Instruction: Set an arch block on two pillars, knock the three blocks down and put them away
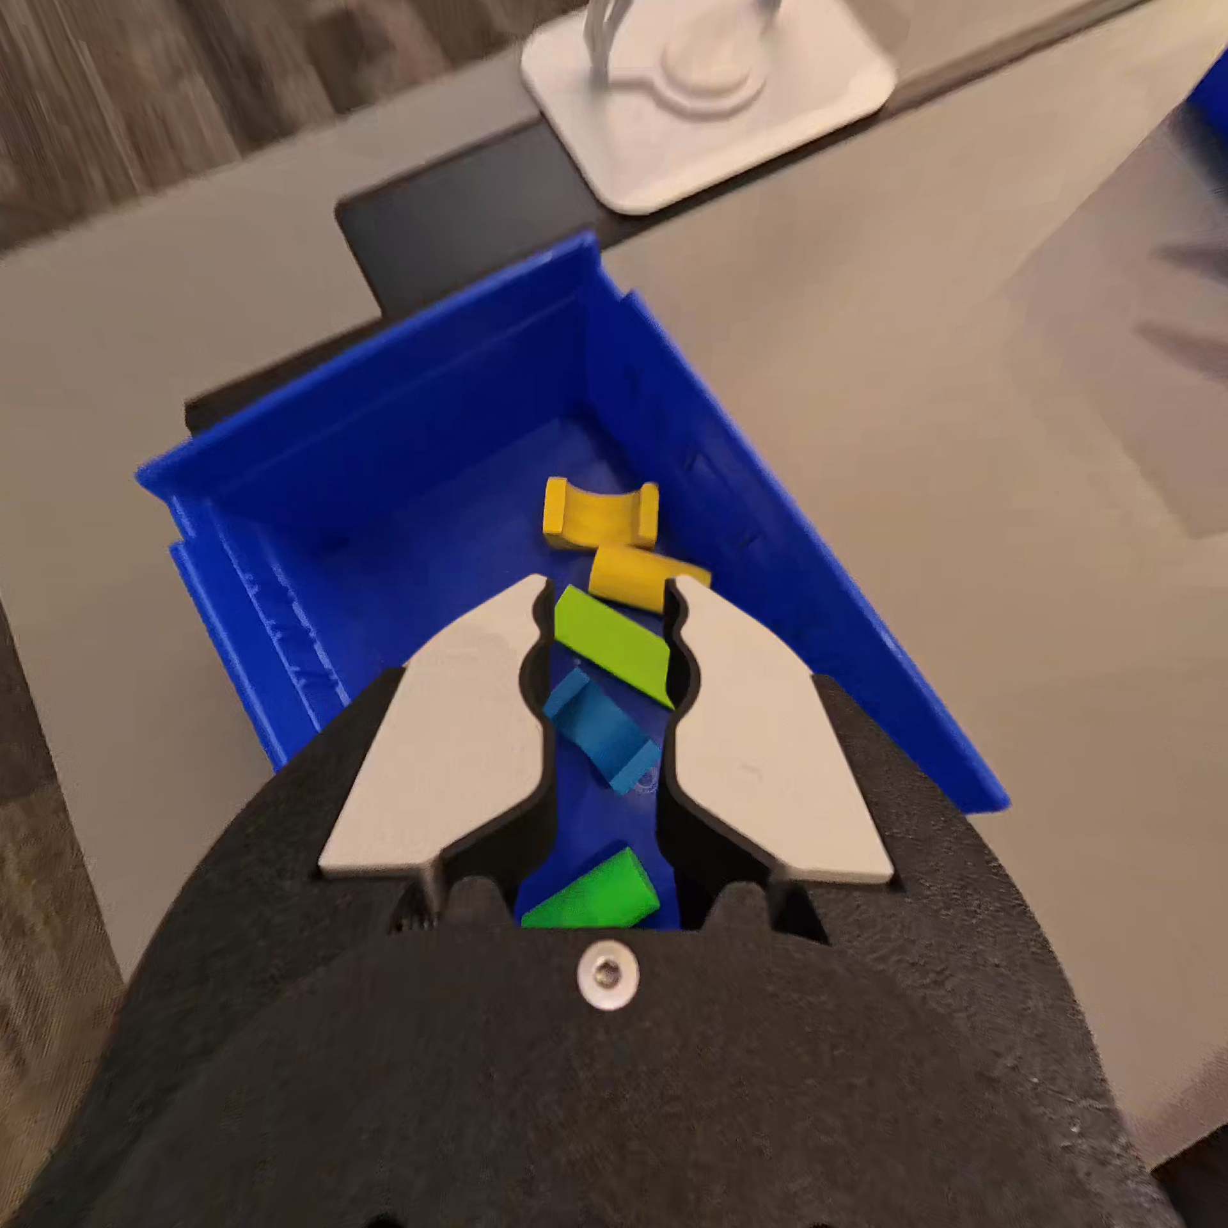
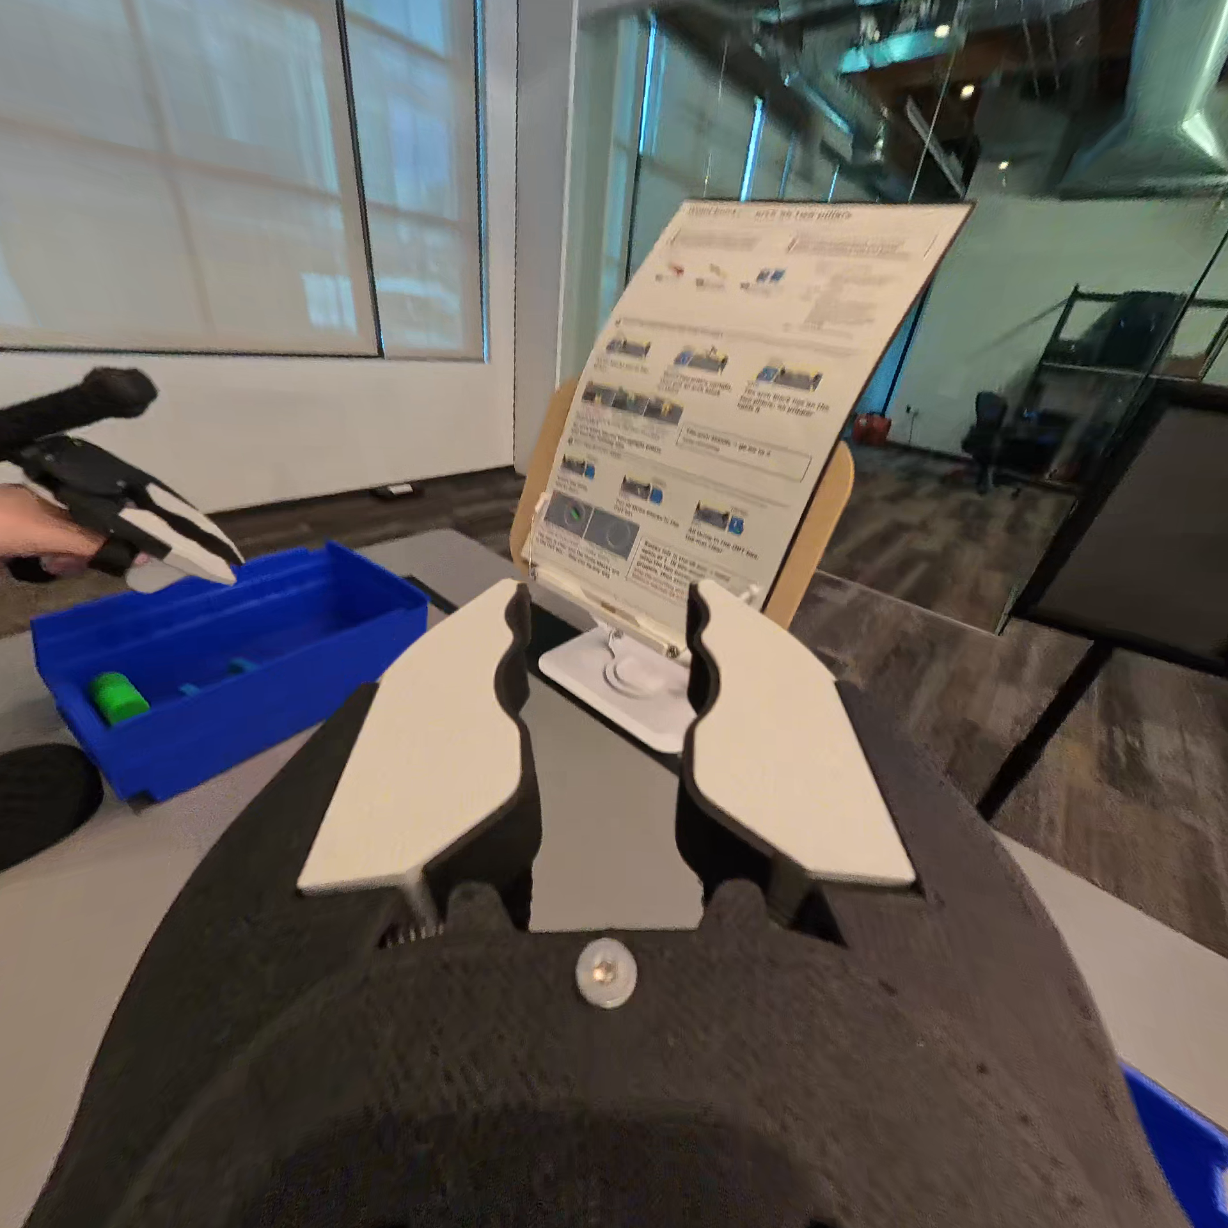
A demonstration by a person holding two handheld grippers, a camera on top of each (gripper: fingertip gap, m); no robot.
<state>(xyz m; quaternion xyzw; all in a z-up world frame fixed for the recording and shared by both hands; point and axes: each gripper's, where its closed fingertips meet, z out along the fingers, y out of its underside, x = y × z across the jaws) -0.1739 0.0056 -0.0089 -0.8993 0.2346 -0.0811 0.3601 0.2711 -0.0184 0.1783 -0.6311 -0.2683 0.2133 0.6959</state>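
left gripper (image 1: 608,585) fingers apart, empty, pitched down over blue bin (image 1: 412,372) | right gripper (image 2: 608,588) fingers apart, empty, level above tabletop (image 2: 100,930) | yellow arch block (image 1: 601,515), yellow pillar (image 1: 638,578), light green block (image 1: 614,641) and others lie in bin | no stack visible; judged either start or put-away done

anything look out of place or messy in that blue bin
Nothing stands out. The blocks lie jumbled at odd angles inside the blue bin, including a yellow arch block on its back, but none has spilled onto the table.
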